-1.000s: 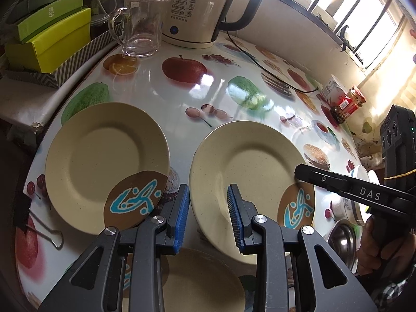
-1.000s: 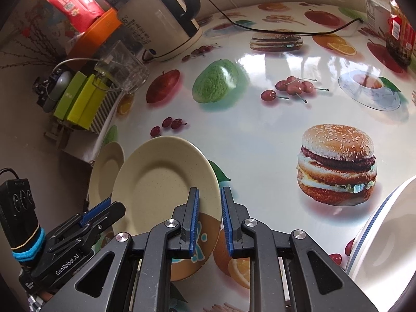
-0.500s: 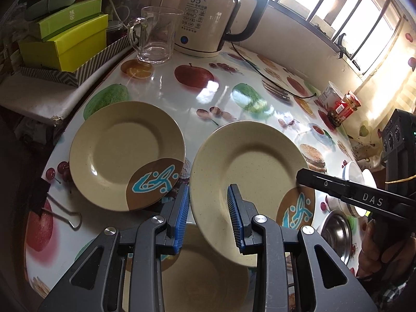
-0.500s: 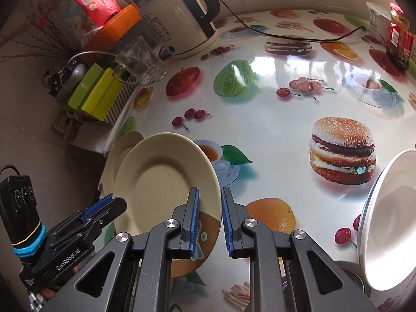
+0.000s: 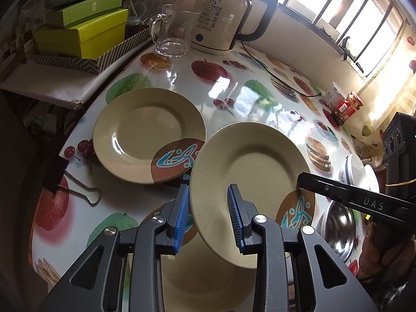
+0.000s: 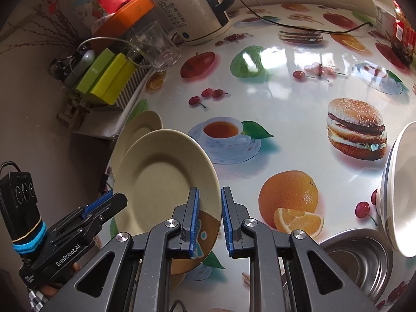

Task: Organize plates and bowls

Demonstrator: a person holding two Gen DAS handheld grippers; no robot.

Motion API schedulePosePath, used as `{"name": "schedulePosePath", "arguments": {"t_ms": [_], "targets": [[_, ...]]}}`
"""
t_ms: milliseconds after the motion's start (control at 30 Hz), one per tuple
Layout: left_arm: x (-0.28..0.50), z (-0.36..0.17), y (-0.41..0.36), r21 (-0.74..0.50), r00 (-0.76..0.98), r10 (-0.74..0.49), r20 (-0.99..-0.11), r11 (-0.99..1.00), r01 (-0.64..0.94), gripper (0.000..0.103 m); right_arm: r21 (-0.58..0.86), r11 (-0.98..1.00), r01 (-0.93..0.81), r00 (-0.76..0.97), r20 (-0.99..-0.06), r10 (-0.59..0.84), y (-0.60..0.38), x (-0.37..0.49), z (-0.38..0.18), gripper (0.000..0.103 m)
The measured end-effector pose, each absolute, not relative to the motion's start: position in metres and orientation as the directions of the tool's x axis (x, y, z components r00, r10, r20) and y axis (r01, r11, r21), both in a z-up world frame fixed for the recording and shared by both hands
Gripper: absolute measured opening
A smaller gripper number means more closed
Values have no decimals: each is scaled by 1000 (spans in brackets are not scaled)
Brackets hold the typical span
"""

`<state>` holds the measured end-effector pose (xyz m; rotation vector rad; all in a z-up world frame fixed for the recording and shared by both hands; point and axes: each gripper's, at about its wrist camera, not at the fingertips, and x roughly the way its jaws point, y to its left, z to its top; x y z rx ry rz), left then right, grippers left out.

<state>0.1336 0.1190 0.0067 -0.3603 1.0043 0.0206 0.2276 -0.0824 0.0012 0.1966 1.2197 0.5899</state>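
Note:
My right gripper (image 6: 209, 221) is shut on the rim of a beige plate (image 6: 161, 182) with a brown and blue patch and holds it tilted above the table; the plate also shows in the left wrist view (image 5: 249, 166). My left gripper (image 5: 208, 215) is open, its jaws either side of that plate's near-left rim without touching. A second beige plate (image 5: 145, 130) lies flat on the table at the left. A third beige plate (image 5: 202, 273) lies under the lifted one. A white bowl (image 6: 403, 202) and a steel bowl (image 6: 364, 260) sit at the right.
A glass mug (image 5: 174, 33), a kettle (image 5: 223, 23) with its cable, and green boxes (image 5: 83, 33) stand at the back left. A binder clip (image 5: 75, 189) lies by the table's left edge. A red jar (image 5: 345, 109) stands near the window.
The lifted plate has risen and tilted more, and both grippers have pulled back toward the table's near side. The third plate beneath shows more.

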Motion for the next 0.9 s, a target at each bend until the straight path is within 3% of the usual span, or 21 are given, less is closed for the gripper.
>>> {"name": "schedulePosePath", "arguments": {"t_ms": [900], "targets": [[87, -20, 143, -283, 494, -118, -861, 919, -274, 31, 450, 818, -358, 128, -844, 520, -51, 191, -25, 17]]}}
